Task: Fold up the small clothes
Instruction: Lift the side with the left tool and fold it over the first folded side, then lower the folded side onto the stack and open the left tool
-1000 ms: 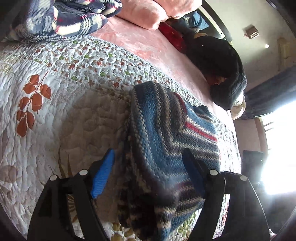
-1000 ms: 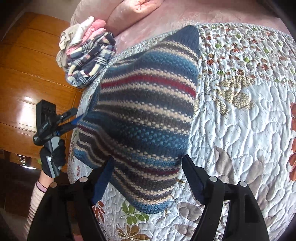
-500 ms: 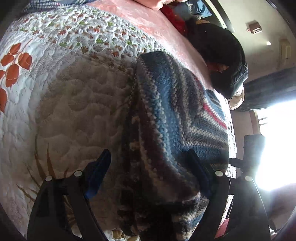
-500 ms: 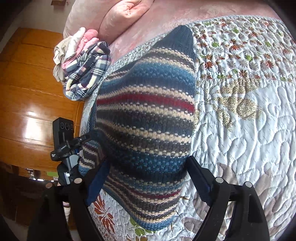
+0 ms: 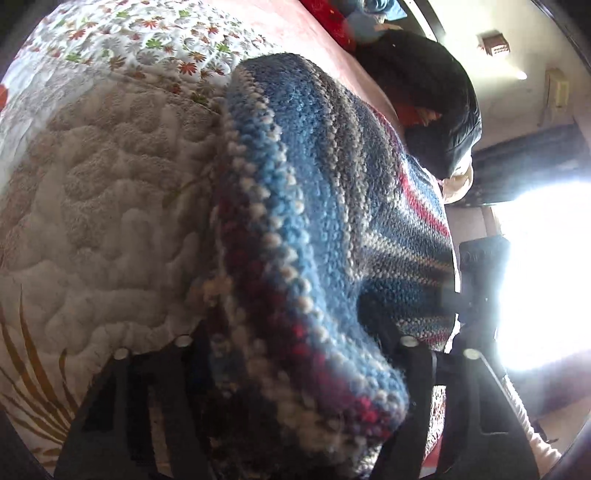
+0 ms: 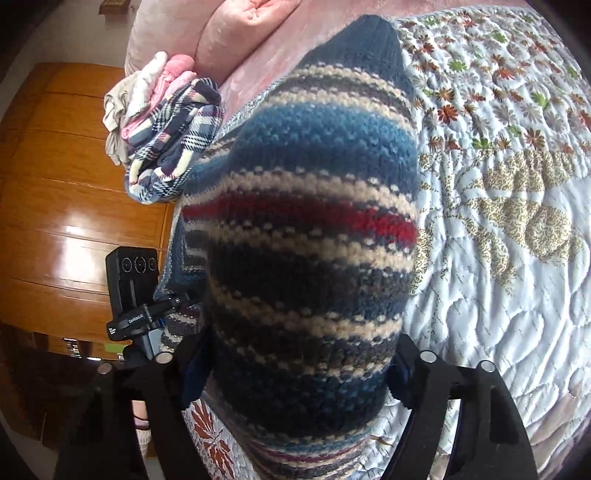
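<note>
A big bed fills both views. A white quilt (image 6: 498, 295) with flowers and leaves sewn on it covers most of the bed. Past the quilt there is a soft pink blanket (image 6: 258, 74) and a puffy pink pillow (image 6: 243, 26).

On the quilt lies a striped knit sweater (image 6: 314, 229). It has blue, cream, grey and red stripes. It lies across the near part of the quilt, and its near edge bunches up right in front of both cameras. In the left view the sweater (image 5: 295, 240) rises in a thick fold between the two black fingers.

The left gripper (image 5: 295, 387) has a finger on each side of the sweater fold, and the knit fills the gap between them. The fingertips are hidden under the wool, so I cannot tell if they are squeezing it.

The right gripper (image 6: 295, 373) also has a finger on each side of the sweater's near edge. The wool covers the tips here too, so I cannot tell if it pinches or just sits around it.

A pile of folded clothes (image 6: 166, 129) with a plaid piece sits at the far left edge of the bed. A dark heap (image 5: 424, 99) lies at the far end in the left view. A wooden wardrobe (image 6: 74, 203) stands behind.
</note>
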`<move>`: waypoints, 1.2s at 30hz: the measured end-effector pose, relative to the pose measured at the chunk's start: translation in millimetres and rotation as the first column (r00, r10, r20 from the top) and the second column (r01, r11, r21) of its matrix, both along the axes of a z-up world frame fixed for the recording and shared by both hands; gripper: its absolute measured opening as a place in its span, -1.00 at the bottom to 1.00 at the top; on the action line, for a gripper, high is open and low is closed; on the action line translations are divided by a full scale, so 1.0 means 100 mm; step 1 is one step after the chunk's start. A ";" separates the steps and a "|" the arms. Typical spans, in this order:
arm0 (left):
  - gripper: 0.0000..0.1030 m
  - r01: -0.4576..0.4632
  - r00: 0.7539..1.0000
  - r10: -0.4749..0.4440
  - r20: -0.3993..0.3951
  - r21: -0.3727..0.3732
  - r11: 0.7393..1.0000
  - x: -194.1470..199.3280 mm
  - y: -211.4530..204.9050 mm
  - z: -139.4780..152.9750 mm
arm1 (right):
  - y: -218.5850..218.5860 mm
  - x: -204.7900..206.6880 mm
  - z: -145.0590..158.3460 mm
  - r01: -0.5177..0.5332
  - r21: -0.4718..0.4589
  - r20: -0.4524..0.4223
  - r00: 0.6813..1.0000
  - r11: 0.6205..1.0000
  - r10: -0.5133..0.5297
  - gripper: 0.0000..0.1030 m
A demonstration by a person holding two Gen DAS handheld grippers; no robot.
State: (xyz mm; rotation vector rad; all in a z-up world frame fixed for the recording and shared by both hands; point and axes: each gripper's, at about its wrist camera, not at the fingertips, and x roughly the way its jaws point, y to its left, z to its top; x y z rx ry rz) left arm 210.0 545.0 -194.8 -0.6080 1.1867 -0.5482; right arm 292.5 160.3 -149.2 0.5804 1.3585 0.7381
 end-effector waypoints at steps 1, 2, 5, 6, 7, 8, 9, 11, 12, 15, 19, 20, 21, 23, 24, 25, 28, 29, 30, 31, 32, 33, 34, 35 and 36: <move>-0.12 -0.011 1.000 0.011 0.007 -0.004 1.000 -0.02 0.00 0.01 | -0.02 -0.02 0.03 0.003 0.005 0.004 1.000 1.000 -0.003 0.31; -0.15 -0.026 1.000 0.026 0.014 -0.009 1.000 -0.05 -0.01 0.02 | -0.05 -0.04 0.05 0.006 0.009 0.008 1.000 1.000 -0.006 0.23; -0.23 -0.072 0.996 0.074 0.042 -0.043 0.996 -0.20 -0.04 0.08 | -0.10 -0.09 0.18 -0.007 0.002 0.031 0.999 1.000 0.007 0.13; -0.25 -0.082 0.996 0.085 0.042 -0.068 0.994 -0.26 -0.07 0.09 | -0.11 -0.12 0.24 -0.017 -0.007 0.043 0.999 1.000 0.017 0.12; -0.26 -0.081 0.996 0.085 0.039 -0.085 0.993 -0.32 -0.13 0.10 | -0.15 -0.16 0.31 -0.030 -0.017 0.057 0.998 0.999 0.030 0.11; -0.26 -0.075 0.996 0.079 0.038 -0.099 0.992 -0.40 -0.20 0.12 | -0.20 -0.20 0.37 -0.040 -0.023 0.068 0.997 0.999 0.042 0.11; -0.26 -0.063 0.997 0.068 0.041 -0.113 0.992 -0.49 -0.29 0.16 | -0.27 -0.25 0.44 -0.052 -0.031 0.079 0.995 0.998 0.054 0.10; -0.27 -0.040 0.998 0.047 0.045 -0.146 0.988 -0.68 -0.49 0.24 | -0.45 -0.36 0.58 -0.074 -0.050 0.094 0.992 0.996 0.078 0.10; -0.27 -0.032 0.998 0.040 0.049 -0.161 0.986 -0.75 -0.58 0.28 | -0.55 -0.43 0.67 -0.084 -0.065 0.103 0.991 0.994 0.090 0.10; -0.27 -0.002 0.998 0.013 0.062 -0.169 0.986 -0.97 -0.95 0.44 | -0.86 -0.70 0.89 -0.105 -0.102 0.123 0.986 0.989 0.117 0.10; -0.27 0.052 0.995 -0.039 0.095 -0.141 0.989 -1.25 -1.50 0.75 | -1.29 -1.09 1.19 -0.107 -0.126 0.163 0.978 0.986 0.127 0.10; -0.27 0.057 0.994 -0.044 0.099 -0.140 0.989 -1.33 -1.63 0.83 | -1.41 -1.18 1.25 -0.101 -0.121 0.169 0.978 0.987 0.121 0.10; -0.27 0.059 0.994 -0.045 0.101 -0.139 0.989 -1.38 -1.73 0.89 | -1.52 -1.26 1.28 -0.096 -0.114 0.172 0.978 0.989 0.114 0.10; -0.27 0.069 0.992 -0.055 0.115 -0.115 0.991 -1.50 -1.94 0.99 | -1.72 -1.40 1.31 -0.086 -0.102 0.170 0.980 0.991 0.102 0.10; -0.27 0.077 0.990 -0.065 0.126 -0.093 0.993 -1.57 -2.06 1.02 | -1.81 -1.48 1.30 -0.083 -0.096 0.168 0.981 0.992 0.098 0.10; -0.27 0.082 0.989 -0.073 0.130 -0.073 0.994 -1.64 -2.15 1.03 | -1.86 -1.53 1.29 -0.081 -0.093 0.166 0.982 0.992 0.095 0.10; -0.27 0.081 0.992 -0.077 0.096 -0.039 0.996 -1.72 -2.44 0.93 | -2.00 -1.68 1.14 -0.078 -0.090 0.141 0.986 0.993 0.090 0.10; -0.27 0.080 0.993 -0.078 0.087 -0.026 0.996 -1.79 -2.45 0.85 | -2.06 -1.72 1.08 -0.078 -0.088 0.128 0.988 0.993 0.089 0.10; -0.27 0.083 0.994 -0.082 0.076 -0.004 0.997 -1.83 -2.52 0.77 | -2.08 -1.75 1.00 -0.081 -0.090 0.113 0.989 0.993 0.091 0.10; -0.27 0.083 0.994 -0.083 0.069 0.010 0.997 -1.86 -2.54 0.72 | -2.09 -1.76 0.94 -0.084 -0.095 0.100 0.991 0.992 0.093 0.10; -0.26 0.080 0.995 -0.082 0.061 0.029 0.996 -1.90 -2.59 0.66 | -2.09 -1.78 0.88 -0.089 -0.100 0.089 0.991 0.991 0.098 0.10; -0.26 0.079 0.995 -0.082 0.053 0.053 0.995 -1.94 -2.65 0.59 | -2.09 -1.79 0.81 -0.094 -0.105 0.078 0.992 0.990 0.103 0.10; -0.26 0.077 0.996 -0.081 0.049 0.068 0.995 -1.99 -2.72 0.54 | -2.09 -1.80 0.75 -0.096 -0.108 0.068 0.992 0.989 0.104 0.10; -0.26 0.076 0.996 -0.080 0.046 0.088 0.993 -2.01 -2.77 0.48 | -2.09 -1.80 0.68 -0.099 -0.112 0.057 0.993 0.989 0.106 0.10; -0.26 0.075 0.996 -0.081 0.047 0.106 0.991 -2.04 -2.77 0.45 | -2.09 -1.79 0.61 -0.098 -0.114 0.047 0.993 0.989 0.104 0.10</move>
